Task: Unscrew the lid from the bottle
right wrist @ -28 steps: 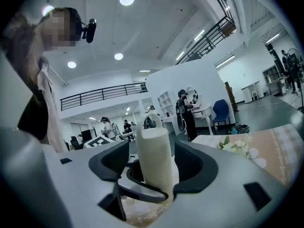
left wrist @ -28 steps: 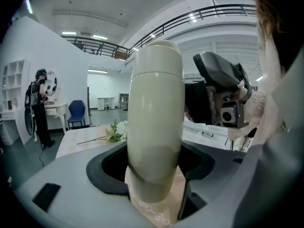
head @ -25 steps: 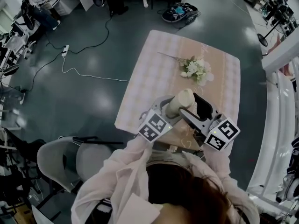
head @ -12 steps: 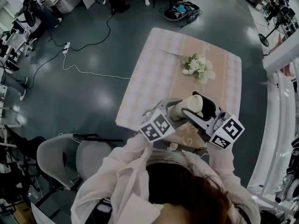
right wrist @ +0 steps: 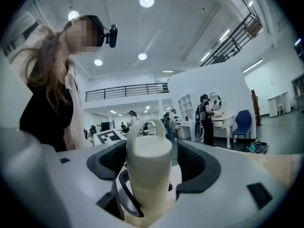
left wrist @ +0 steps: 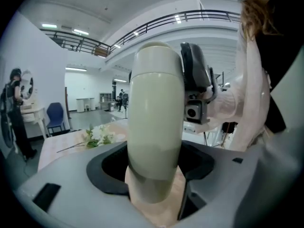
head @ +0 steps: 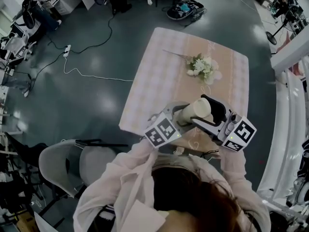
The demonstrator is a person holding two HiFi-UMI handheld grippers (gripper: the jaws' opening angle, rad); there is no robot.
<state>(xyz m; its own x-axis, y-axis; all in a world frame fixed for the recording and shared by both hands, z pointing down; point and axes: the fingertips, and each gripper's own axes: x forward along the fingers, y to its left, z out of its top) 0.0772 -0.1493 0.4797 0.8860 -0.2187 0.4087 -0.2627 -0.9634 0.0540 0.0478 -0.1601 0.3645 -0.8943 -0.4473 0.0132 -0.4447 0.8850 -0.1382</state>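
Observation:
A cream bottle [head: 193, 111] hangs tilted above the near edge of the table [head: 164, 71]. My left gripper [head: 186, 114] is shut on the bottle's body [left wrist: 156, 113], with both dark pads against its sides. The right gripper [head: 210, 111] faces it from the other side and shows behind the bottle in the left gripper view [left wrist: 194, 87]. The lid [right wrist: 148, 151], with a loop handle [right wrist: 145, 125], stands between the right jaws. They have just been opening, and a thin gap shows beside the lid.
A bunch of white flowers [head: 202, 69] lies on the far part of the table. A grey chair [head: 72, 163] stands at the person's left. A white cable [head: 91, 76] and a bag [head: 186, 9] are on the floor.
Both grippers and the bottle have shifted a little to the right and up in the head view. The right gripper's marker cube has swung further right.

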